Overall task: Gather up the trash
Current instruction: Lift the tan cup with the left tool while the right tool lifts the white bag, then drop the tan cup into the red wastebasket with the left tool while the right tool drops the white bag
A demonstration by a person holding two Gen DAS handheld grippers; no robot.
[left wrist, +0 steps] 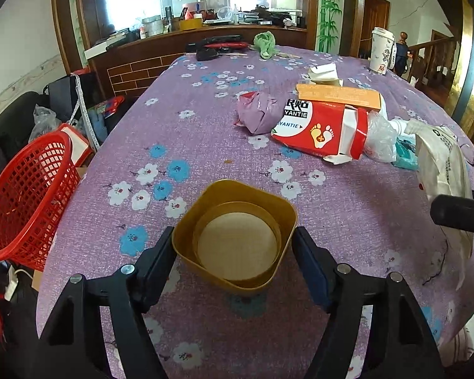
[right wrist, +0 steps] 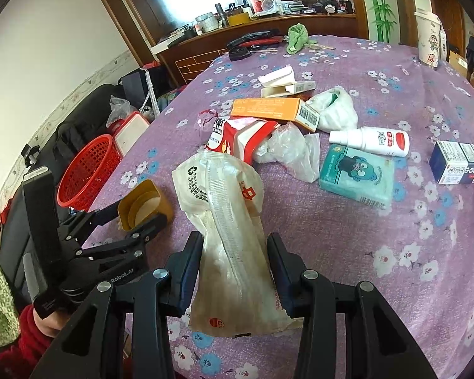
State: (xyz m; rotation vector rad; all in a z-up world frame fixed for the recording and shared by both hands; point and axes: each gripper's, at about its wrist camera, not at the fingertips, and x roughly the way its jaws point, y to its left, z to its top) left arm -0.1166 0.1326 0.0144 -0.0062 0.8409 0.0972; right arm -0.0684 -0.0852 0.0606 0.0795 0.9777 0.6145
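Right, the left gripper [left wrist: 233, 246] is clamped on the brown paper bowl [left wrist: 235, 237], lifted just above the floral tablecloth [left wrist: 205, 120], with the red basket [left wrist: 28, 195] off the table's left edge. The right gripper [right wrist: 233, 268] straddles the crumpled white wrapper [right wrist: 230, 221], pads apparently pressing its sides. Best play, I'd say: swing the bowl level over the basket rim before releasing. The wrapper is floppy, so pinch it low and firm or it could slip.
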